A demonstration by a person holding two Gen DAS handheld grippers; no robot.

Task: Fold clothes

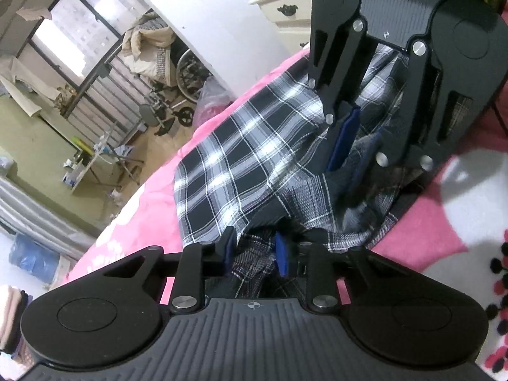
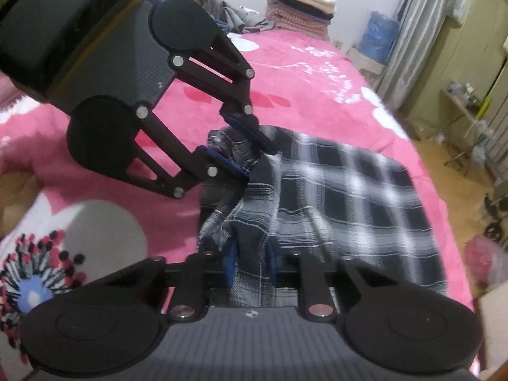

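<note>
Plaid garment point(image 2: 349, 197) half folded on pink blanket point(image 2: 317, 79); left gripper point(image 1: 258, 250) and right gripper point(image 2: 250, 258) both pinch its bunched near edge, final folds pending.

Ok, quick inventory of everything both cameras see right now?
plaid garment: one, black-white check, partly folded on the bed
blanket: one, pink with white patches, covering the bed
folded stack: one, mixed colours, at the bed's far end
wheelchair: one, folded, near the window
dresser: one, cream, beside the bed
blue bag: one, on the floor by the curtain
left claw: black with blue pads, garment's near edge between them
right claw: black with blue pads, closed on bunched cloth
</note>
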